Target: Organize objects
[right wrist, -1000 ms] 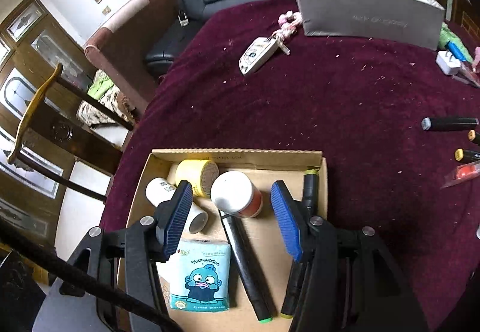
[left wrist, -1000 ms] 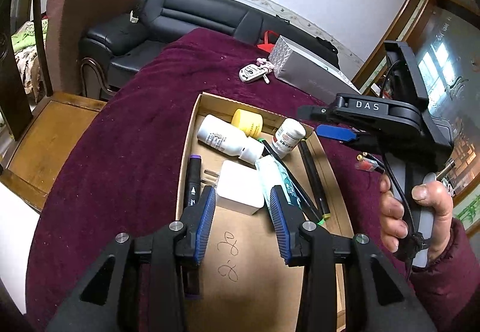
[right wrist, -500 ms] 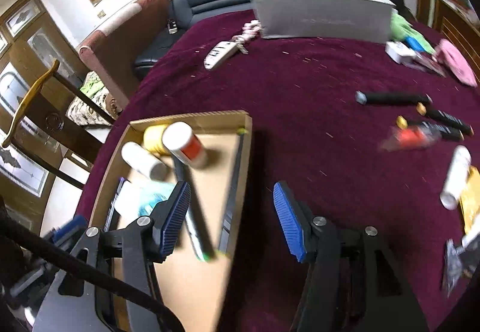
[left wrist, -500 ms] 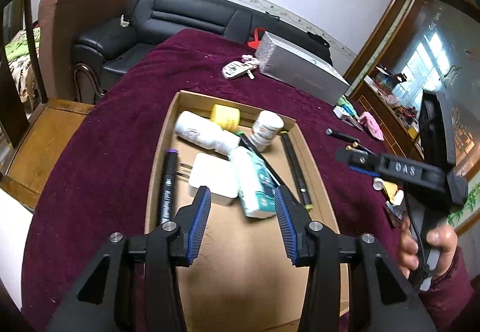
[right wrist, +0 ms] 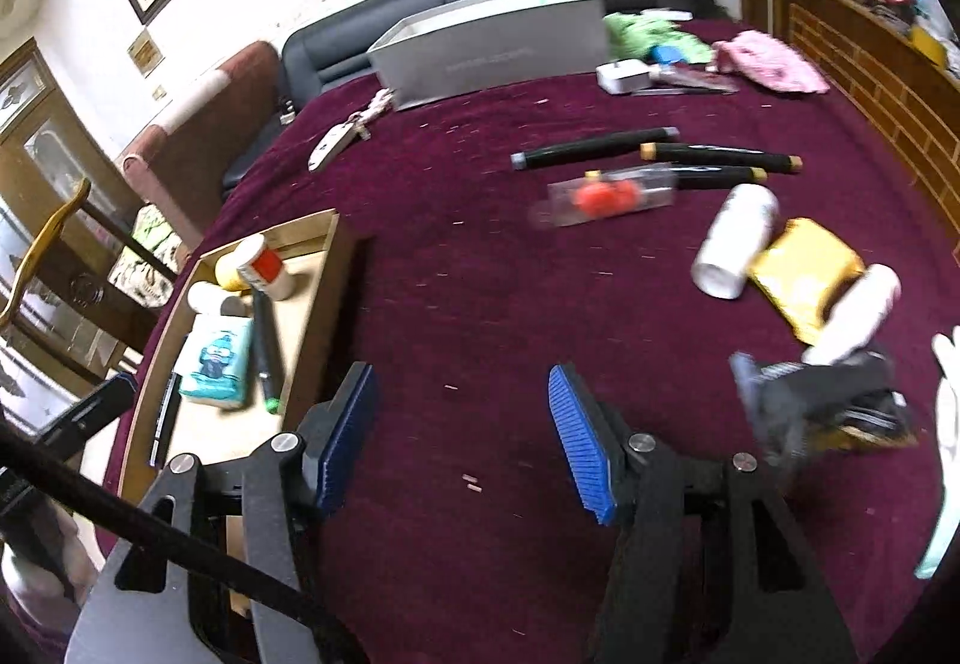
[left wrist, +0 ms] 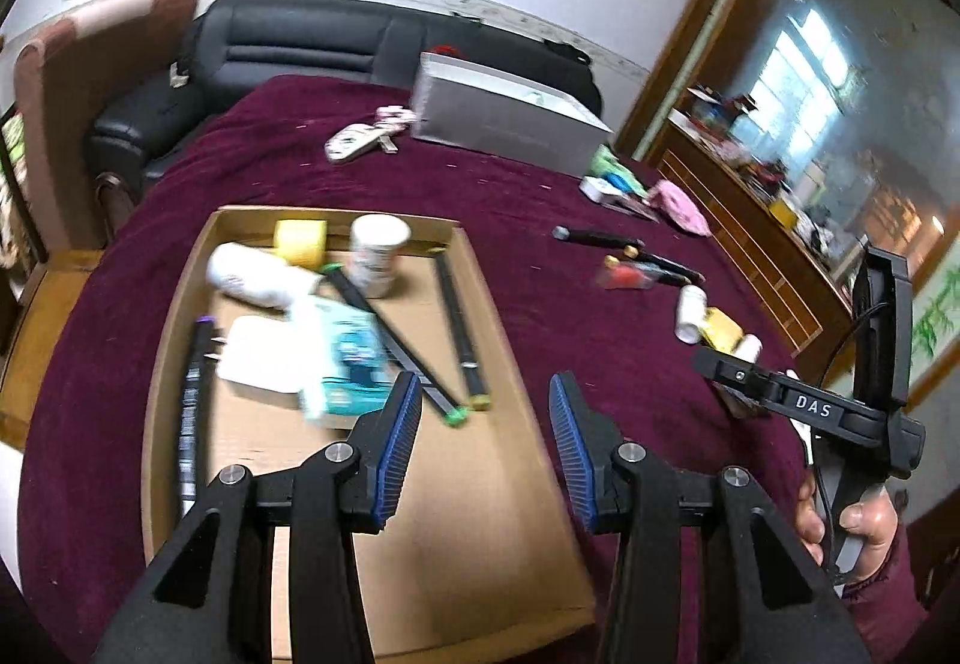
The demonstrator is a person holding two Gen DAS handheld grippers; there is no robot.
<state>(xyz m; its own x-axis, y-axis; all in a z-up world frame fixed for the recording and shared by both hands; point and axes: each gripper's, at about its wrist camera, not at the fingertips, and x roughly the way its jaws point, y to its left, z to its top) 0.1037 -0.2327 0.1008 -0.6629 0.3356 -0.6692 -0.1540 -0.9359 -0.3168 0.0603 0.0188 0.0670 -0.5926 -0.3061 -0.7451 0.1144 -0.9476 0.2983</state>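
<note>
Left wrist view is showing the maroon tablecloth (left wrist: pixel 540 196) spreading under everything, and on it the cardboard tray (left wrist: pixel 480 484) sitting near the front edge, its far end already filling up. Inside it are lying a tissue pack (left wrist: pixel 345 358), a white flat box (left wrist: pixel 261 355), a white bottle on its side (left wrist: pixel 252 274), an upright white jar (left wrist: pixel 375 253), a yellow roll (left wrist: pixel 300 241) and three dark markers (left wrist: pixel 459 328). The near half of the tray is sitting bare, so I am judging the sorting as roughly half done.

In the right wrist view, the loose things still waiting on the cloth, well apart from the tray, are a silver box (right wrist: pixel 492 45), a dark crinkled packet (right wrist: pixel 822 400), a yellow pouch (right wrist: pixel 804 268), two white bottles (right wrist: pixel 735 241), three black markers (right wrist: pixel 594 147), a clear packet with red pieces (right wrist: pixel 606 196) and a key fob (right wrist: pixel 333 144).

The left gripper (left wrist: pixel 480 442) is hovering over the tray's right edge with jaws spread and nothing between them. The right gripper (right wrist: pixel 462 436) is hanging over bare cloth, jaws likewise wide apart and empty, likely heading for the scattered group.
</note>
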